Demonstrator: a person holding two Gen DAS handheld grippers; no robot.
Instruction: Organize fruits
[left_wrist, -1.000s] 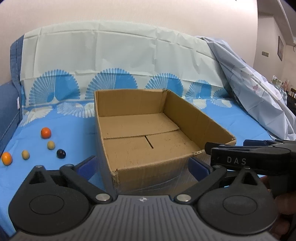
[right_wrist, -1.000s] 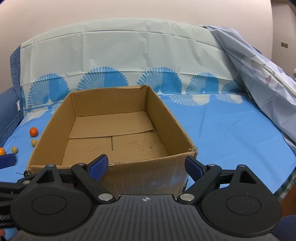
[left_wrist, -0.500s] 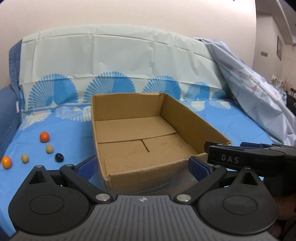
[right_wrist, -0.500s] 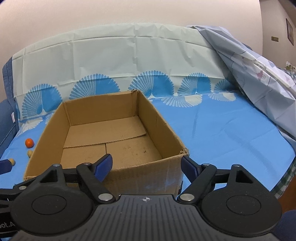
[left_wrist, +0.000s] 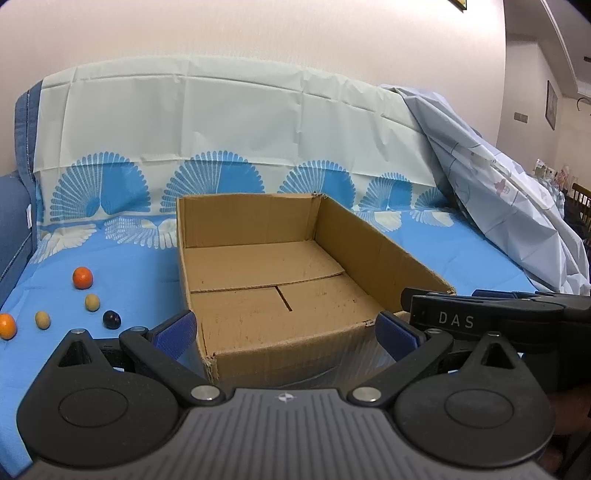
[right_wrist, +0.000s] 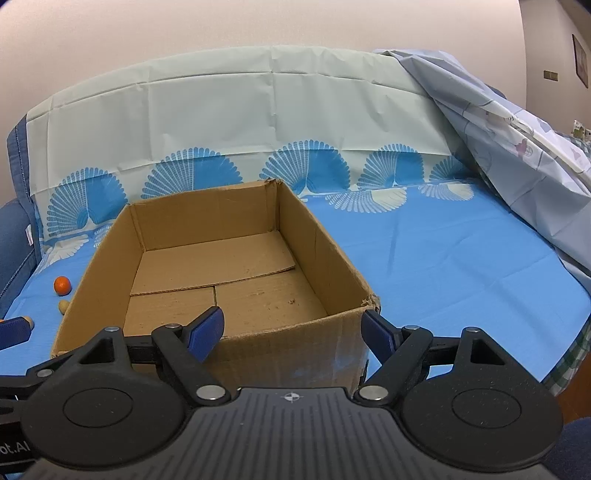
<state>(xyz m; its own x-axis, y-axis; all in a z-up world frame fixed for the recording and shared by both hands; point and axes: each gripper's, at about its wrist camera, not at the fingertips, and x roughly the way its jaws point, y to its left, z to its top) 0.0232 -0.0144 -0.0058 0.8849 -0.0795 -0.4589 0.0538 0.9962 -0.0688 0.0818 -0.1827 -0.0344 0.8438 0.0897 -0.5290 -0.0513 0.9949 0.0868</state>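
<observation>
An open, empty cardboard box stands on the blue cloth. Left of it lie two orange fruits, two tan ones and a dark one. My left gripper is open just in front of the box's near wall, its blue pads apart and touching nothing. My right gripper is open too, at the right part of that wall, its right pad by the torn near-right corner. From the left wrist it shows side-on as the right gripper.
A pale cloth with blue fan prints hangs over the backrest behind the box. A crumpled light sheet slopes down at the right. A blue denim cushion bounds the left side. Open blue cloth lies right of the box.
The right gripper's pads stand slightly closer together than a second ago. Both views have tilted a little, so the box sits lower in the picture. The fruits have not moved.
</observation>
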